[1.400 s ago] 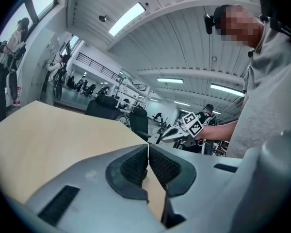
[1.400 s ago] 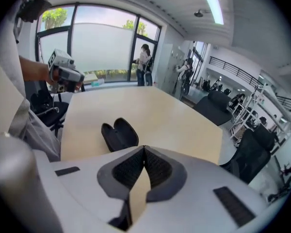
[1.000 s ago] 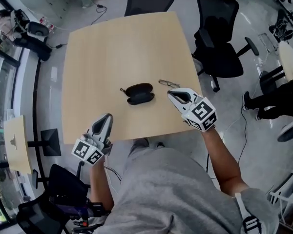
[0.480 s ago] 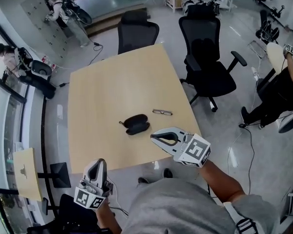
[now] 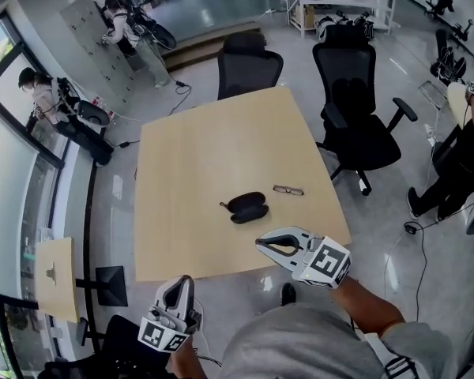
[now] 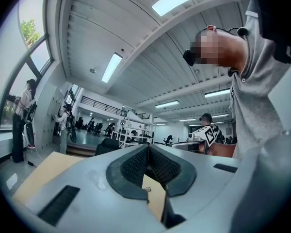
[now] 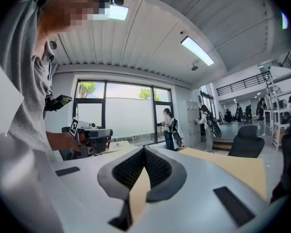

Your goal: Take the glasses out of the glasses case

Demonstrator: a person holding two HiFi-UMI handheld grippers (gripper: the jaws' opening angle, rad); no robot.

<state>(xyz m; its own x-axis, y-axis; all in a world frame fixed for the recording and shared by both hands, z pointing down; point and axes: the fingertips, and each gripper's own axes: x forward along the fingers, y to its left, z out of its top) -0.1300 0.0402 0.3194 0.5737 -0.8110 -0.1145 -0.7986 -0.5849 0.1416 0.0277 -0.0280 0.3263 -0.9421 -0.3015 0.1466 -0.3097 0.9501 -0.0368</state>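
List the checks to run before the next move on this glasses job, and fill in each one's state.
1. The glasses are out of the glasses case: ok; they lie on the table beside the open case, apart from it.
2. The left gripper is empty: ok; jaws together on nothing.
3. The right gripper is empty: ok; jaws together on nothing.
4. Both grippers are clear of the glasses and case: ok; both are near the table's near edge.
5. Nothing is left inside the case: cannot tell; too small.

Wooden table; black chair at far edge, second chair beside.
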